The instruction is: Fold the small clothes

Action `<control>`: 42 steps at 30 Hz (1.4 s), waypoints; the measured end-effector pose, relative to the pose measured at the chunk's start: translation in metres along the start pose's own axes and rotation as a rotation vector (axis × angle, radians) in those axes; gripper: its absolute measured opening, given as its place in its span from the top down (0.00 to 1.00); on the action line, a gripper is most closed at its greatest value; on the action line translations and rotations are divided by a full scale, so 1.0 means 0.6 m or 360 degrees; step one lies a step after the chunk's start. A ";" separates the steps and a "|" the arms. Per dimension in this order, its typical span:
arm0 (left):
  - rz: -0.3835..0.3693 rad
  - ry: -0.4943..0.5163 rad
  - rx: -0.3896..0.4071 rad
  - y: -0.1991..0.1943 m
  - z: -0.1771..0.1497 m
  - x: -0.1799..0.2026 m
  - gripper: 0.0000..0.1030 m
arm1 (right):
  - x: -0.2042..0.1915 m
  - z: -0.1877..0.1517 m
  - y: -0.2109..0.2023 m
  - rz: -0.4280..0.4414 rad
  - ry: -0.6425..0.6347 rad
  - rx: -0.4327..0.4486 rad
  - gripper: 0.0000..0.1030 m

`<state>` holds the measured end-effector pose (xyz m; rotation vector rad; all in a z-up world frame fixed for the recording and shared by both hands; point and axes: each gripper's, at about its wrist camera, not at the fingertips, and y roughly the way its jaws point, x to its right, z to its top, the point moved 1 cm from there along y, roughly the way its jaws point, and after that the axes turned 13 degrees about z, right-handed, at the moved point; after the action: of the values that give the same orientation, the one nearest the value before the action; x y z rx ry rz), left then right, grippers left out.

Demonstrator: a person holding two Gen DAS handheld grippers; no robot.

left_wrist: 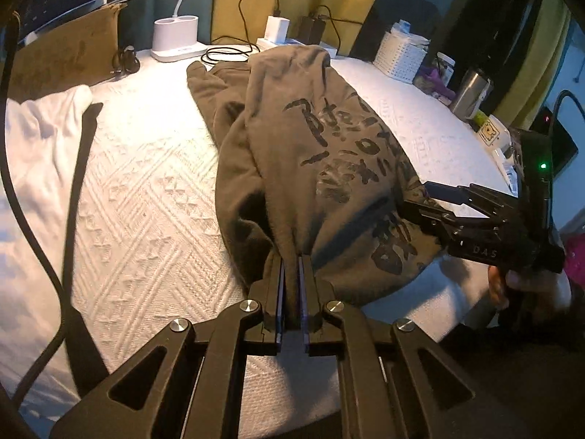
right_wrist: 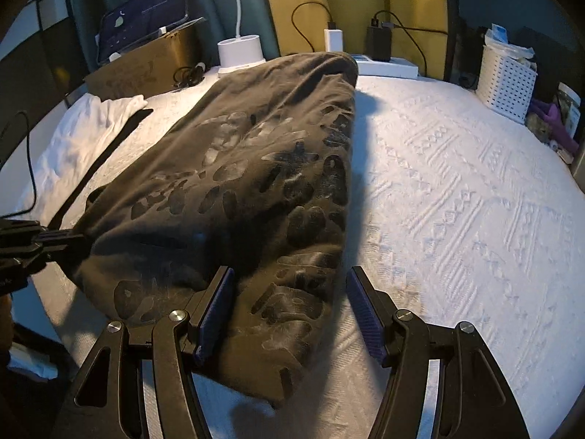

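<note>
A brown sweatshirt [left_wrist: 310,139] with dark printed characters lies bunched on the white textured cover [left_wrist: 146,183]. My left gripper [left_wrist: 292,259] is shut on a pinched fold of its near edge, and the cloth rises from the jaws. In the right wrist view the sweatshirt [right_wrist: 237,168] runs away from me, and my right gripper [right_wrist: 290,274] stands open over its near right corner, pads apart from the cloth. The left gripper [right_wrist: 73,236] shows at the left edge, holding the garment's side. In the left wrist view the right gripper [left_wrist: 416,197] reaches in from the right, held by a hand [left_wrist: 512,285].
A white garment [left_wrist: 40,139] and a black strap [left_wrist: 78,183] lie at the left. Along the back stand a cardboard box [left_wrist: 62,58], a white charging dock [left_wrist: 175,36], chargers with cables [left_wrist: 274,29] and a white basket [left_wrist: 400,56]. A steel tumbler [left_wrist: 470,89] stands at the right.
</note>
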<state>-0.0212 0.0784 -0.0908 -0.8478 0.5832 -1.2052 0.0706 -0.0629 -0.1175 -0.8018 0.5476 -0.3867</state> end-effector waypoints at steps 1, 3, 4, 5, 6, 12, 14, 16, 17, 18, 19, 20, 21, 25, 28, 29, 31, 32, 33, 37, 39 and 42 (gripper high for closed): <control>0.0010 0.0006 0.0004 -0.005 0.004 -0.003 0.89 | 0.003 0.001 -0.003 -0.0002 0.0009 0.0002 0.36; 0.0035 0.0004 0.0026 -0.013 0.015 -0.010 0.76 | 0.007 0.006 -0.009 -0.0002 0.0012 0.0013 0.36; 0.0046 -0.0013 0.0045 -0.016 0.022 -0.017 0.62 | 0.009 0.010 -0.014 0.0001 0.0011 0.0025 0.36; 0.0042 -0.0032 0.0059 -0.018 0.030 -0.024 0.51 | 0.010 0.014 -0.018 0.0004 0.0011 0.0035 0.36; 0.0038 -0.0053 0.0073 -0.019 0.039 -0.030 0.49 | 0.013 0.020 -0.022 0.0006 0.0011 0.0048 0.36; 0.0072 -0.0086 0.0150 0.008 0.122 -0.045 0.48 | 0.041 0.061 -0.030 0.0007 0.0001 0.0083 0.36; 0.0073 -0.0090 0.0151 0.025 0.148 -0.045 0.48 | 0.055 0.079 -0.024 0.0006 0.0011 0.0080 0.36; 0.0057 -0.0092 0.0157 0.044 0.179 -0.042 0.48 | 0.067 0.097 -0.016 0.0008 0.0019 0.0083 0.36; 0.0037 -0.0089 0.0167 0.052 0.191 -0.041 0.48 | 0.072 0.106 -0.013 0.0011 0.0022 0.0085 0.36; 0.0026 -0.0089 0.0174 0.063 0.206 -0.040 0.48 | 0.078 0.115 -0.010 0.0014 0.0023 0.0087 0.36; 0.0028 -0.0090 0.0171 0.074 0.219 -0.040 0.48 | 0.085 0.127 -0.005 0.0017 0.0023 0.0092 0.36; 0.0028 -0.0088 0.0164 0.086 0.231 -0.039 0.48 | 0.091 0.137 -0.001 0.0019 0.0024 0.0098 0.36; 0.0022 -0.0085 0.0161 0.098 0.244 -0.037 0.48 | 0.099 0.149 0.005 0.0023 0.0027 0.0103 0.36; 0.0010 -0.0070 0.0105 0.161 0.290 -0.038 0.48 | 0.125 0.196 0.028 0.0060 0.0045 0.0123 0.36; -0.0030 -0.0067 0.0051 0.198 0.318 -0.040 0.48 | 0.148 0.232 0.047 0.0091 0.0064 0.0131 0.37; -0.0043 -0.0059 0.0042 0.206 0.324 -0.038 0.48 | 0.156 0.243 0.053 0.0096 0.0070 0.0133 0.37; -0.0101 -0.0028 0.0005 0.222 0.338 -0.034 0.48 | 0.171 0.266 0.066 0.0121 0.0084 0.0138 0.37; -0.0137 -0.0010 -0.0021 0.229 0.343 -0.030 0.48 | 0.178 0.276 0.073 0.0133 0.0095 0.0136 0.37; -0.0187 0.0000 -0.0056 0.238 0.348 -0.028 0.48 | 0.184 0.285 0.080 0.0141 0.0105 0.0134 0.37; -0.0450 -0.0108 -0.0171 0.266 0.366 -0.034 0.48 | 0.202 0.316 0.110 0.0182 0.0129 0.0118 0.37; -0.0533 -0.0177 -0.0192 0.277 0.376 -0.040 0.48 | 0.205 0.325 0.122 0.0212 0.0140 0.0108 0.37; -0.0646 -0.0315 -0.0194 0.289 0.391 -0.054 0.50 | 0.209 0.334 0.140 0.0251 0.0157 0.0086 0.37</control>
<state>0.2504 0.1897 -0.0996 -1.2142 0.3326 -1.4388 0.2997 0.0392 -0.1064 -0.6849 0.6854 -0.2955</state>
